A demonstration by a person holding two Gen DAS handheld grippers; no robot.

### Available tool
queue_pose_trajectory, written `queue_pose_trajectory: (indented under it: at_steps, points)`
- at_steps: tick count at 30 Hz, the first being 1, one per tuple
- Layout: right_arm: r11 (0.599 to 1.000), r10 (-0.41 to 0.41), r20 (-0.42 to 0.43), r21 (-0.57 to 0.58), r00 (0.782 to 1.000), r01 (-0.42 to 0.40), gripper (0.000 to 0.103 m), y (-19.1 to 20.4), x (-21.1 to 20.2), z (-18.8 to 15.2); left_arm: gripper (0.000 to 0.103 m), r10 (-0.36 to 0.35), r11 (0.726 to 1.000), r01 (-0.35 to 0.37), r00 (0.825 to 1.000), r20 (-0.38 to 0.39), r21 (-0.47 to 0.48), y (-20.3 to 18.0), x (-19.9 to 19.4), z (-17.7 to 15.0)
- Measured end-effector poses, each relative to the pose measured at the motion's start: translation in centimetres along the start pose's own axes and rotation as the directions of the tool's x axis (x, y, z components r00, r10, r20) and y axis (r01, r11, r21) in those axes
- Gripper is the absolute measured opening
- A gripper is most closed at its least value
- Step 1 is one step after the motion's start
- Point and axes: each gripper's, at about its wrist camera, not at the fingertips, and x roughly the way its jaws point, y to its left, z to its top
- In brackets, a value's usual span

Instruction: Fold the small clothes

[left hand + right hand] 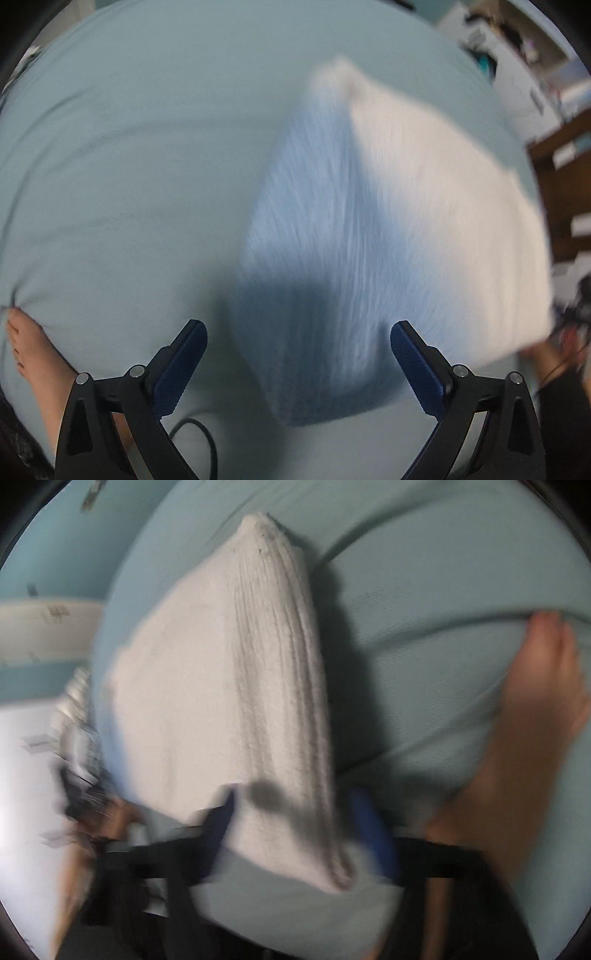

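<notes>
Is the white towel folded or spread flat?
Folded: the white ribbed towel shows several stacked layers along one edge as it lies on the pale blue sheet.

Both wrist views look down, close, from opposite sides — sharing the towel (pixel 388 221) (pixel 229 686) on the bedsheet (pixel 129 166) (pixel 424 609).

1. This is a home, most likely a bedroom: a bed with a pale teal fitted sheet (pixel 147 166) fills the area ahead of the tongs in both views.
2. A bare foot (pixel 524 738) rests on the sheet, right of the right tongs.
3. Far right of the left tongs stand wooden shelves (pixel 561 177) and, farther off, blurred white furniture (pixel 517 74) carrying household clutter.
</notes>
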Motion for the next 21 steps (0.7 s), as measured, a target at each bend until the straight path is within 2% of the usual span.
queue_pose_trajectory:
  at_steps: [2,4,7,8,9,11,14,18,21]
  points:
    - [0.995,-0.101,0.027,-0.019,0.994,0.102,0.03,-0.1,0.2,-0.5,0.101,0.04,0.995,-0.039,0.999,-0.018,0.093,-1.3,1.2,0.2]
    - [0.995,-0.084,-0.009,-0.053,0.996,0.083,0.03,0.0,1.3,0.1,0.101,0.067,0.989,-0.066,0.998,-0.004,0.132,-2.2,2.1,0.5]
    - [0.999,-0.04,-0.035,-0.018,0.999,0.039,0.028,0.4,2.0,2.0,0.103,0.077,0.992,-0.071,0.996,-0.047,0.103,-2.7,3.9,1.7]
    - [1.0,-0.022,-0.034,-0.02,0.999,0.021,0.014,0.6,1.3,1.7,0.103,0.07,0.995,-0.065,0.996,-0.057,0.08,-1.7,3.8,1.2]
    - [1.0,-0.012,-0.025,-0.02,1.0,0.012,0.01,-0.3,0.1,0.9,0.103,0.054,0.997,-0.051,0.996,-0.07,0.052,-1.3,4.1,1.3]
    - [0.998,-0.063,0.055,0.001,0.997,0.063,0.007,-0.7,-2.6,-0.8,0.103,0.037,0.999,-0.036,0.996,-0.075,0.018,-0.6,4.3,1.5]
    - [0.994,-0.073,0.106,0.083,0.992,0.064,0.006,-2.7,-5.9,-3.2,0.103,0.043,0.998,-0.041,0.997,-0.06,0.037,-0.3,4.5,1.6]
    - [0.99,-0.11,0.039,0.095,0.993,0.106,0.008,-3.4,-4.5,-3.3,0.103,0.028,0.999,-0.026,0.997,-0.071,0.02,-0.1,4.7,1.3]
    - [0.984,-0.148,0.015,0.1,0.989,0.145,0.022,-1.9,-5.7,-2.2,0.103,0.001,1.0,-0.003,0.996,-0.085,-0.019,1.3,4.7,0.7]
